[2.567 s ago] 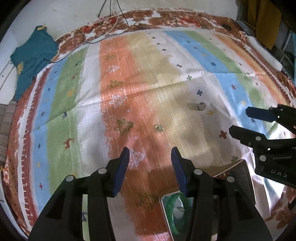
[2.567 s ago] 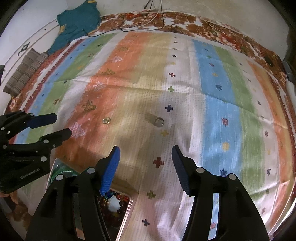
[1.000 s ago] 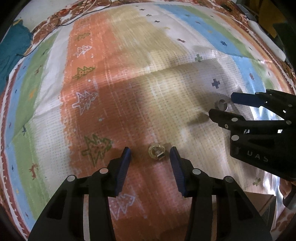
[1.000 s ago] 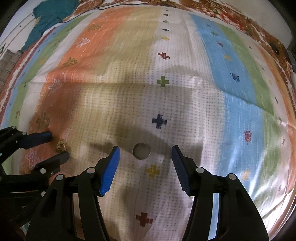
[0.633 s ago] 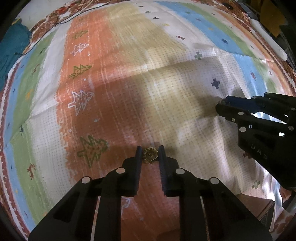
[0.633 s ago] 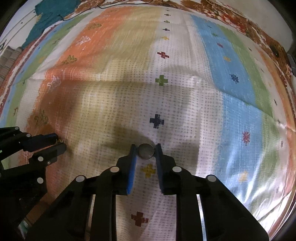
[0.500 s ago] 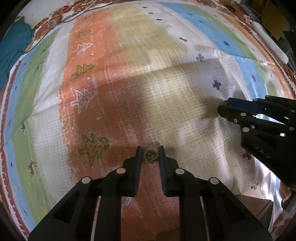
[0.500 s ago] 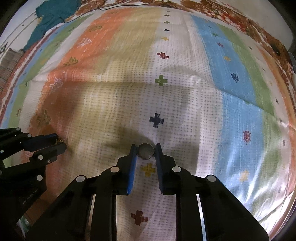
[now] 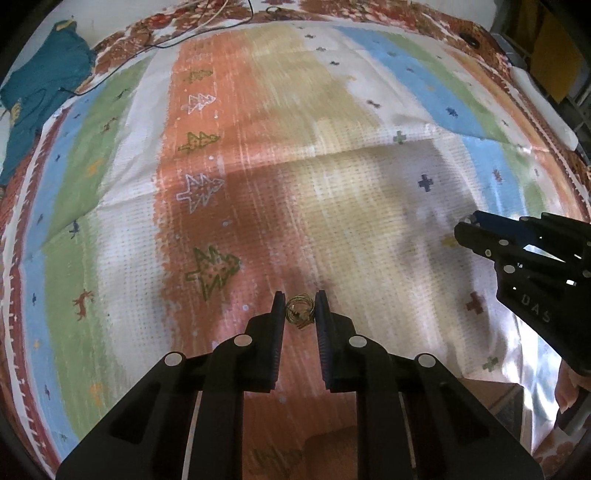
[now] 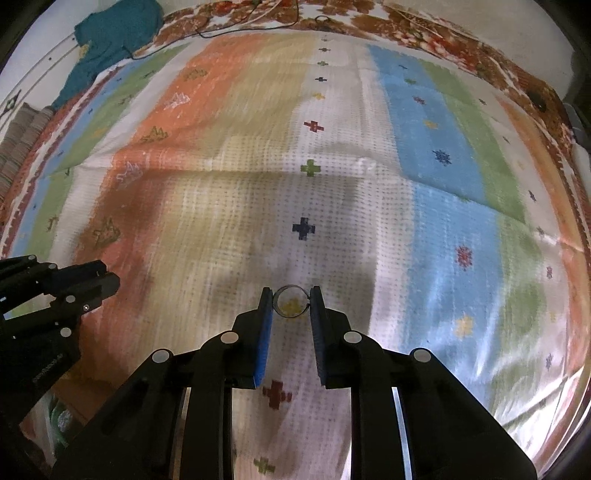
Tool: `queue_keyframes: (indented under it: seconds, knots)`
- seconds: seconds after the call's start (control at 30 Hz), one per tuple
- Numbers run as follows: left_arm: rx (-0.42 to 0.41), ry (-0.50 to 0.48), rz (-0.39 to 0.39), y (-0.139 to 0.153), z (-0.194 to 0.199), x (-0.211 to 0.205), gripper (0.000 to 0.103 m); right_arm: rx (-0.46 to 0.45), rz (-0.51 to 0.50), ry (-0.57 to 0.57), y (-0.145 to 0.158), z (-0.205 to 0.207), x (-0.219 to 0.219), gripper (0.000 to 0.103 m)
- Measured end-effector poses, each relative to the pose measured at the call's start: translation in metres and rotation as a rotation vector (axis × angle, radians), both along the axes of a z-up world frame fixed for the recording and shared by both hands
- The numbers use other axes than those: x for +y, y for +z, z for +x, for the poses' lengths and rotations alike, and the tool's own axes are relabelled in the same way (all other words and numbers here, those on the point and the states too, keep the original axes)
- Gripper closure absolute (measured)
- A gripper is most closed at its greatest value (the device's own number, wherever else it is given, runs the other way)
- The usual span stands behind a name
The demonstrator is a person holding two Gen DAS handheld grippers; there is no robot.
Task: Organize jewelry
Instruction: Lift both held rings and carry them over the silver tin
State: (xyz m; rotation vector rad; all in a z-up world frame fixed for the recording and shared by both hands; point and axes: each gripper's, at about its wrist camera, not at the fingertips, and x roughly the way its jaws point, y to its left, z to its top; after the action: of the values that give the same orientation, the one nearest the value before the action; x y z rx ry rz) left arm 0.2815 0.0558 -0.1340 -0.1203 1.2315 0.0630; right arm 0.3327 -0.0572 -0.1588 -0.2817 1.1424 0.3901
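The left gripper (image 9: pixel 299 308) is pinching a gold wire ornament (image 9: pixel 300 309); the right gripper (image 10: pixel 290 301) is clamping a plain ring (image 10: pixel 290 302). Both are hanging over the striped cloth (image 9: pixel 332 155). A teal garment (image 9: pixel 40 92) is lying far left.

A striped, patterned bedspread (image 9: pixel 332 122) fills the view, creased across its middle. A teal garment (image 9: pixel 40 85) and thin cables (image 9: pixel 207 22) lie at its far edge.
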Motion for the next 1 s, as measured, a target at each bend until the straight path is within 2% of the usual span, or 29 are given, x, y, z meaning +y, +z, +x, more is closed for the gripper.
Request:
queue_keyframes:
  seconds: [0.4, 1.0]
  knots:
    - [-0.099, 0.012, -0.029, 0.048, -0.026, -0.003, 0.087, -0.054, 0.041, 0.004, 0.030, -0.023, -0.005, 0.082]
    - [-0.175, 0.014, -0.048, 0.080, -0.067, -0.020, 0.087, -0.093, 0.067, 0.039, 0.052, -0.069, -0.005, 0.082]
